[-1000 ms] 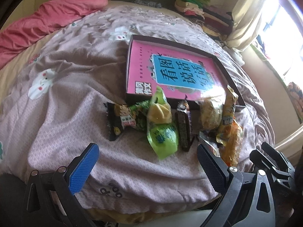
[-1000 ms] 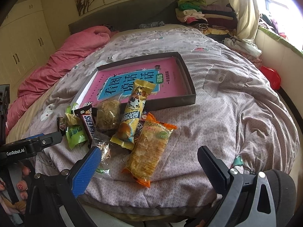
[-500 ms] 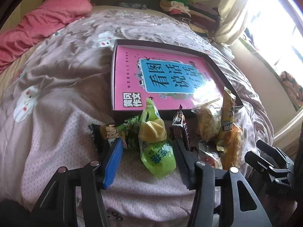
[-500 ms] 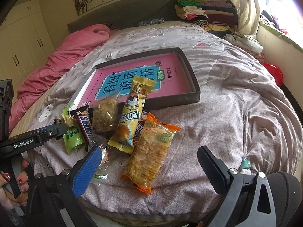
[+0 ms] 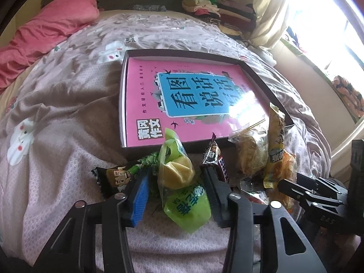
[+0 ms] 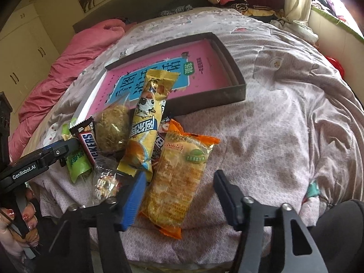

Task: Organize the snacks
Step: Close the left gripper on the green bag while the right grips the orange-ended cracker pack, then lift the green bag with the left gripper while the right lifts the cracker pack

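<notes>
**Bedroom lot: snacks on quilt, tray unfilled**

Setting: bed with a mauve patterned quilt [image 5: 68, 118], pink bedding at the head, folded clothes stacked by the window.

Receptacle: shallow dark tray [image 6: 238, 86] lined with a pink book cover. No snack lies fully inside it; the yellow panda-print packet [image 6: 145, 122] only leans over its near wall.

Snacks, heaped just before the tray: green pouch [image 5: 182, 191], cartoon-face packet [image 5: 116, 177], Snickers bar [image 6: 87, 143], clear-wrapped brown ball [image 6: 111, 129], orange cake packet [image 6: 182, 177], a small clear sweet bag [image 6: 104, 182].

Left gripper [image 5: 176, 195]: jaws closing around the green pouch; the pads stand close on both sides, firm contact not certain.

Right gripper [image 6: 177, 195]: jaws closing, the orange cake packet between them, pads visibly not on it yet.

Progress, as judged: sorting at its start, all items left to place.

Change against the frames a second earlier: both grippers were spread wide and farther back from the heap; both have since narrowed and drawn in over their packets. The snacks themselves lie as before.
</notes>
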`<control>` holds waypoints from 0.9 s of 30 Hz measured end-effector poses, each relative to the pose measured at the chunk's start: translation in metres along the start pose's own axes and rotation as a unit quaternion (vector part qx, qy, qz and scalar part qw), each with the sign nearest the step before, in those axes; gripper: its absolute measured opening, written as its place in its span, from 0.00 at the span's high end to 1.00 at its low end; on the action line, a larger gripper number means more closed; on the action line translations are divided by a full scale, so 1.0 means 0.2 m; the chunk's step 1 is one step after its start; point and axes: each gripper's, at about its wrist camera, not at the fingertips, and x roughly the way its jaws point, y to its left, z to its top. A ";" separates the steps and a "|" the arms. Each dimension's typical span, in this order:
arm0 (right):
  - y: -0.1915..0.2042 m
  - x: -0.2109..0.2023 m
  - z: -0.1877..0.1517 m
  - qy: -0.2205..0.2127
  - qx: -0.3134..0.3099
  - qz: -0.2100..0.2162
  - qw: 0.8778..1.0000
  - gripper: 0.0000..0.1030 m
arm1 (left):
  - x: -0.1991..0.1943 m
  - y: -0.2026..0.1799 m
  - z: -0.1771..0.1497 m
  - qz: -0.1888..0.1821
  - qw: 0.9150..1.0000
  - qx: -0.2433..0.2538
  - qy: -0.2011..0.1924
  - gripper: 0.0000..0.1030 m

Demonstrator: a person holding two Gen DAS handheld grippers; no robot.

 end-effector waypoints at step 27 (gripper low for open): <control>-0.10 -0.07 0.07 -0.055 0.024 0.051 0.997 0.68 | -0.11 0.08 -0.01 -0.038 0.998 -0.025 -0.030 0.67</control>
